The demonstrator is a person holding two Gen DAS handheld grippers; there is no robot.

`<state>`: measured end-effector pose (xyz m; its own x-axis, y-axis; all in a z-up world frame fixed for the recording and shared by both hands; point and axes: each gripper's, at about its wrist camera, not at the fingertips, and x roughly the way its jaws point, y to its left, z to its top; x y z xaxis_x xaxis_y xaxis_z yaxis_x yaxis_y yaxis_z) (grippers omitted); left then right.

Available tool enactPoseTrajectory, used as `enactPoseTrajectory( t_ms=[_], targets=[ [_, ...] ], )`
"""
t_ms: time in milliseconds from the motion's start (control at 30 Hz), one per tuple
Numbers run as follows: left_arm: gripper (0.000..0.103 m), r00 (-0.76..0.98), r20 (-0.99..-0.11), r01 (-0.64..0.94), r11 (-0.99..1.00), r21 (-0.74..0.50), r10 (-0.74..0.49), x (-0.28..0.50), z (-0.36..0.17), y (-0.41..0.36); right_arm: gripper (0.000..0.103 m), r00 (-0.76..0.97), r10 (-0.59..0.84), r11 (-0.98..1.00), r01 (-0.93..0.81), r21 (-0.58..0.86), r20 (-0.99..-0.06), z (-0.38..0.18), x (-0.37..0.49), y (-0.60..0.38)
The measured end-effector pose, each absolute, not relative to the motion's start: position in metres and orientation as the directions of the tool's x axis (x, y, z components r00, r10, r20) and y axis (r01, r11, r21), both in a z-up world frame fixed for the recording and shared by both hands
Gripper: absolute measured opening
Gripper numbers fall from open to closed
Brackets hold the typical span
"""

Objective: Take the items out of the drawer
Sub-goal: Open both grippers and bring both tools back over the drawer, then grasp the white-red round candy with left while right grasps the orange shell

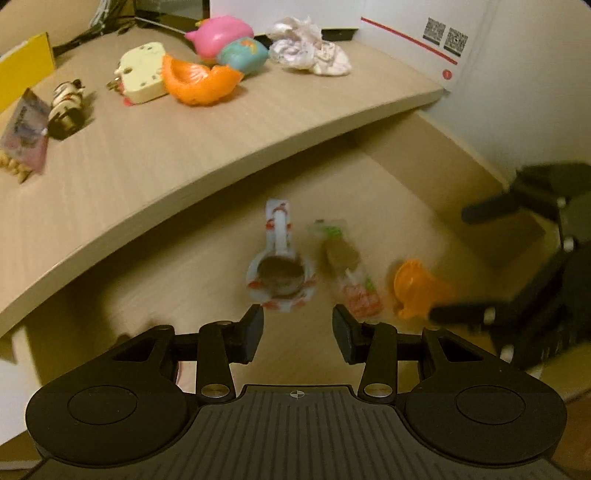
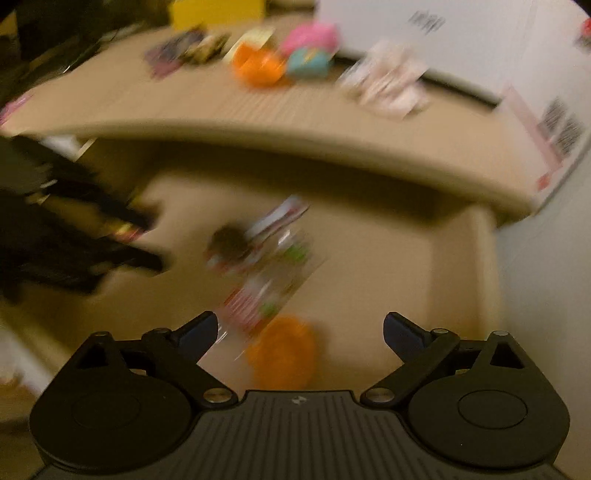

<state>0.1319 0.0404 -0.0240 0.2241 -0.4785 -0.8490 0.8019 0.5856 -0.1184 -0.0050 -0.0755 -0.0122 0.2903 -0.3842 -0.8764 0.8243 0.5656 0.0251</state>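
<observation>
The open drawer [image 1: 424, 177] lies below the desk edge. On its floor sit a white spoon-shaped packet with red marks [image 1: 280, 269], a clear snack packet with green and red print [image 1: 349, 273] and an orange toy [image 1: 413, 291]. My left gripper [image 1: 297, 326] hovers open just above the spoon packet, nothing between its fingers. My right gripper [image 2: 299, 330] is open over the orange toy [image 2: 282, 350], and shows in the left wrist view as a dark blurred shape [image 1: 476, 266] with one finger [image 1: 458, 314] close to that toy. The right wrist view is heavily blurred.
The desk top [image 1: 184, 147] carries an orange bowl-like toy [image 1: 199, 81], a cream toy [image 1: 142, 72], a pink toy [image 1: 221, 35], a teal ball [image 1: 242, 55], crumpled cloth [image 1: 308, 48], a cow figure [image 1: 66, 105] and a snack bag [image 1: 24, 136]. A white box [image 1: 424, 29] stands at the back right.
</observation>
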Motion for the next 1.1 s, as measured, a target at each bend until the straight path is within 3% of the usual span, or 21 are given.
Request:
enactPoseTrajectory(
  t_ms=[233,333,433,467,567,600,867,1100],
  targets=[
    [0.046,0.263,-0.838,0.792,0.603,-0.096,-0.478,0.137,-0.028,0.048,0.096,0.229,-0.284,0.553,0.832,0.037,-0.931,-0.022,-0.001,-0.093],
    [0.046,0.262,-0.835,0.779,0.616,-0.113,-0.484,0.143,-0.031,0.054,0.096,0.139,-0.250,0.593,0.804,-0.038,-0.958,-0.031,0.023,-0.103],
    [0.046,0.264,-0.834,0.769,0.628,-0.121,-0.485,0.147,-0.034,0.059,0.096,0.091,-0.145,0.634,0.773,-0.022,-0.985,-0.049,0.042,-0.116],
    [0.046,0.264,-0.833,0.768,0.628,-0.123,-0.486,0.149,-0.035,0.060,0.089,0.076,-0.122,0.634,0.773,-0.019,-0.990,-0.056,0.045,-0.120],
    [0.046,0.258,-0.825,0.774,0.618,-0.135,-0.503,0.151,-0.037,0.061,0.055,0.042,-0.082,0.623,0.782,-0.018,-0.996,-0.069,0.047,-0.124],
    [0.046,0.255,-0.822,0.778,0.613,-0.139,-0.510,0.151,-0.037,0.060,0.051,0.061,-0.090,0.611,0.791,-0.007,-0.994,-0.067,0.044,-0.123],
    [0.046,0.284,-0.798,0.803,0.587,-0.105,-0.531,0.151,-0.047,0.023,0.051,0.105,-0.259,0.489,0.872,-0.037,-0.960,-0.048,0.012,-0.102],
    [0.048,0.304,-0.840,0.821,0.570,-0.008,-0.450,0.149,-0.068,-0.003,0.051,0.132,-0.303,0.436,0.900,-0.014,-0.944,-0.045,-0.001,-0.097]
  ],
)
